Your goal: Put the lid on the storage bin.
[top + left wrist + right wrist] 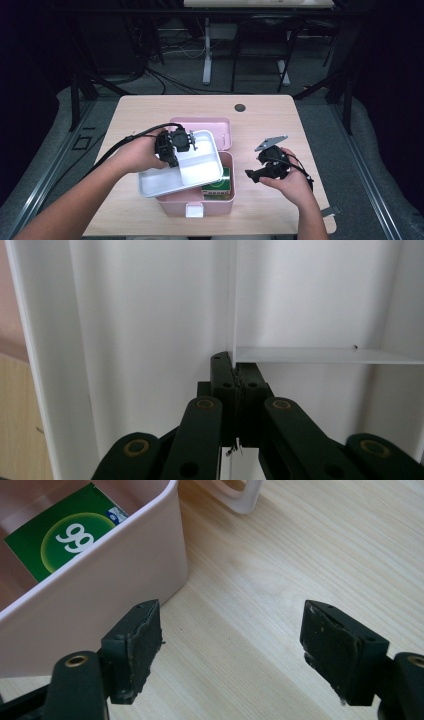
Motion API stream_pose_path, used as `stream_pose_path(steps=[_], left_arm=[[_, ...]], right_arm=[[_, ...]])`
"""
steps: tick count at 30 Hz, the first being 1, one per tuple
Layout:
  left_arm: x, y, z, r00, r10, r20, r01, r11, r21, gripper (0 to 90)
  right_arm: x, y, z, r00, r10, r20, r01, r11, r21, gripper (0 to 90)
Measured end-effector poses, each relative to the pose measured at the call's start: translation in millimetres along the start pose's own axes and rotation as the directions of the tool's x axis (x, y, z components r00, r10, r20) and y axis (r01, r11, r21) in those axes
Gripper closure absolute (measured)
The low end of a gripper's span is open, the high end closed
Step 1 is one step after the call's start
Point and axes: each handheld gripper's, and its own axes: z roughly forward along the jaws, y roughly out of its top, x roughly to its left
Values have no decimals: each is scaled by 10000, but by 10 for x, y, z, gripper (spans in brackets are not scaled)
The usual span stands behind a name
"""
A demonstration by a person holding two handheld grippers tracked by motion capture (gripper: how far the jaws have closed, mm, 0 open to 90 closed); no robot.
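A white divided tray (200, 172) hangs tilted over an open pink box (200, 206) at the middle of the table. My left gripper (182, 142) holds the tray from its far side. In the left gripper view the jaws (235, 365) are shut on the tray's thin divider wall (310, 355). A green packet (217, 187) lies inside the box under the tray. My right gripper (252, 175) rests in the hand to the right of the box, open and empty. In the right gripper view its jaws (230, 640) stand wide over bare wood beside the box wall (100, 595) and the green packet (65, 535).
The box's pink lid (220, 125) lies open behind it. A white clasp (194, 210) sits on the box front, also seen as the clasp (240, 495). The wooden table (265, 120) has a small black round hole (240, 107) near its far edge. Dark floor and desk legs lie beyond.
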Motion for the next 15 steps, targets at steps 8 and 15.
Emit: stream_pose_path(steps=[8, 15], left_arm=[[-102, 166, 92, 9964, 831, 156, -828, 9964, -199, 891], [-142, 217, 160, 9897, 1422, 144, -1420, 9898, -132, 891]], right_arm=[[-5, -2, 4, 10000, 4, -11, -4, 10000, 5, 241], [-4, -1, 24, 10000, 7, -26, -7, 10000, 50, 241]])
